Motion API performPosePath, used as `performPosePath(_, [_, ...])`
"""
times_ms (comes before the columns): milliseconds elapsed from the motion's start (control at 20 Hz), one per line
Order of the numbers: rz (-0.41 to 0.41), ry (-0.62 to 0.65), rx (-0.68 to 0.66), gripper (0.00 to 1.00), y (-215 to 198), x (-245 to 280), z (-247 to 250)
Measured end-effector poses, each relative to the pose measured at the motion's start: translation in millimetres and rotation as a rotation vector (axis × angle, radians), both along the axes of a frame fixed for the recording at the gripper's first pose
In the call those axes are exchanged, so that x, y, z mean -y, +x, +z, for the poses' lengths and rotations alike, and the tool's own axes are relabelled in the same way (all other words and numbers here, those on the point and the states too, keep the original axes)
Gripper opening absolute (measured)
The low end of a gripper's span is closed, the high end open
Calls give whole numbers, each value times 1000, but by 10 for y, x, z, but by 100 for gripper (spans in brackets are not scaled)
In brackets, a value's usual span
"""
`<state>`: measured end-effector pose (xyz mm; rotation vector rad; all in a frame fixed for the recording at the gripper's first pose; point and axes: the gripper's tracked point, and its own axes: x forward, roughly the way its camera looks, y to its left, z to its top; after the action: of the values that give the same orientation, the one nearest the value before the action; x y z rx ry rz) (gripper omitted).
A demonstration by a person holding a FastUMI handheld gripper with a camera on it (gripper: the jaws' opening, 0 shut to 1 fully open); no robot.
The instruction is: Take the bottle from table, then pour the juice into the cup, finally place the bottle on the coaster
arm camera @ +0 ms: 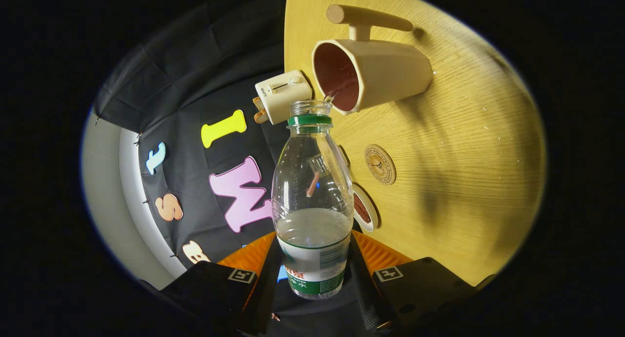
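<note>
Pouring is the step in hand, I think, and that is why everything looks tipped over. On the left, past the edge of the desk (464,180), a small white toaster (283,95) sits by the booth's dark wall.

Next comes the water bottle (312,200). It is clear plastic with a green ring at its neck and no cap on. The gripper (312,273) holds it low down, near the label, with one of the fingers (249,256) pressed on each side. They are closed about as wide as the bottle. The bottle's long side runs straight out ahead of the fingers, and its open mouth points away from them, toward the cup. The liquid inside lies near the bottom end, by the fingers.

Just to the right of the mouth is the cream cup (376,71) with a long handle. Its open top faces the bottle, and the bottle's mouth sits right at its rim. A thin stream seems to run in. The cup looks dark red inside.

Closer to the fingers, a round wooden coaster (380,164) lies flat on the desk, well apart from the cup. It is bare, so the bottle can go there later. A small dish (365,207) peeks out beside the bottle.
</note>
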<state>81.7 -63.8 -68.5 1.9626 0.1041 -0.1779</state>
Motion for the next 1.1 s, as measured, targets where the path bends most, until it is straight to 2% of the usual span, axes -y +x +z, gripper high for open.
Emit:
performPosePath(500, [-27,69,14,73,49,126,39])
performPosePath(1100, [-85,210,45,73,108,341,219])
